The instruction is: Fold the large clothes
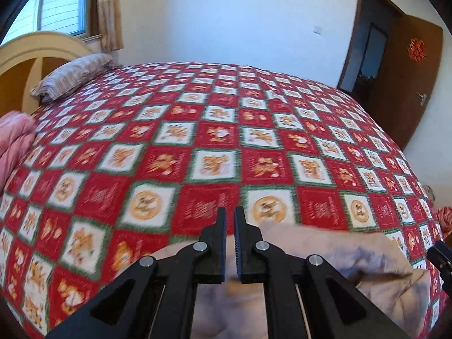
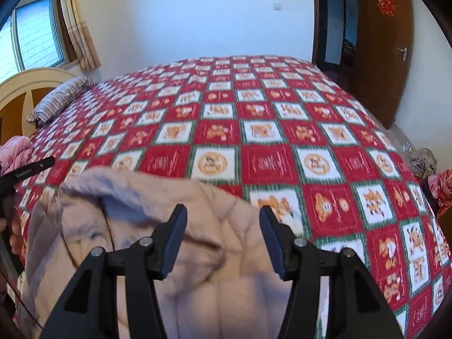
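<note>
The left gripper is being held nearly shut, w/ only a thin slit showing between the pads; nothing is seen pinched in it, though the beige coat is lying right below and behind the fingers. The right gripper is being held about half open, nothing gripped, its fingers being hung over the coat (puffy, quilted, crumpled into a heap). The coat is being borne by the near edge of the bed, on a red, white & green checked cover. In the right view the left gripper is being seen at the far left edge, beside the coat. Further out, a striped pillow is being rested by the headboard, approx. opposite a brown door. Pink bedding is being seen at the left edge.
</note>
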Action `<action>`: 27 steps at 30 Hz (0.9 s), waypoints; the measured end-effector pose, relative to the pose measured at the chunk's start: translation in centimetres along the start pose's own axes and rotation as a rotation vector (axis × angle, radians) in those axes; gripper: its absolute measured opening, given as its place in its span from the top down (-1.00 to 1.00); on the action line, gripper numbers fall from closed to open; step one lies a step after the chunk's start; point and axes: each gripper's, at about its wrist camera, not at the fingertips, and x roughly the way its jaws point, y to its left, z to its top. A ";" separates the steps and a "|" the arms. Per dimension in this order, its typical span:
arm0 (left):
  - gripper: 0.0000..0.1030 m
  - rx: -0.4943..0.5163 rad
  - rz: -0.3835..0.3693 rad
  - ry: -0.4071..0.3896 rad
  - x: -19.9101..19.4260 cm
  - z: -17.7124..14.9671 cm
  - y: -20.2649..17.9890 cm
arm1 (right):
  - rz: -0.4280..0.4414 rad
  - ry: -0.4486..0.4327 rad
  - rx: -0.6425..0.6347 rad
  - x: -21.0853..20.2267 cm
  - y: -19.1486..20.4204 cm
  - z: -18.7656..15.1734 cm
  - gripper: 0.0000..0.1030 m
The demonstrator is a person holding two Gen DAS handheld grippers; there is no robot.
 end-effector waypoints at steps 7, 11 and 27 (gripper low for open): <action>0.90 0.194 0.040 0.036 3.6 -1.6 -5.0 | 0.076 -0.008 0.197 4.3 0.2 1.7 -0.10; 0.89 0.258 0.047 0.096 5.9 -4.8 -5.4 | 0.071 0.040 0.140 7.2 2.1 0.5 -0.10; 0.89 0.160 -0.077 0.083 7.5 -7.3 -3.6 | 0.016 0.134 0.018 10.8 2.9 -3.5 -0.18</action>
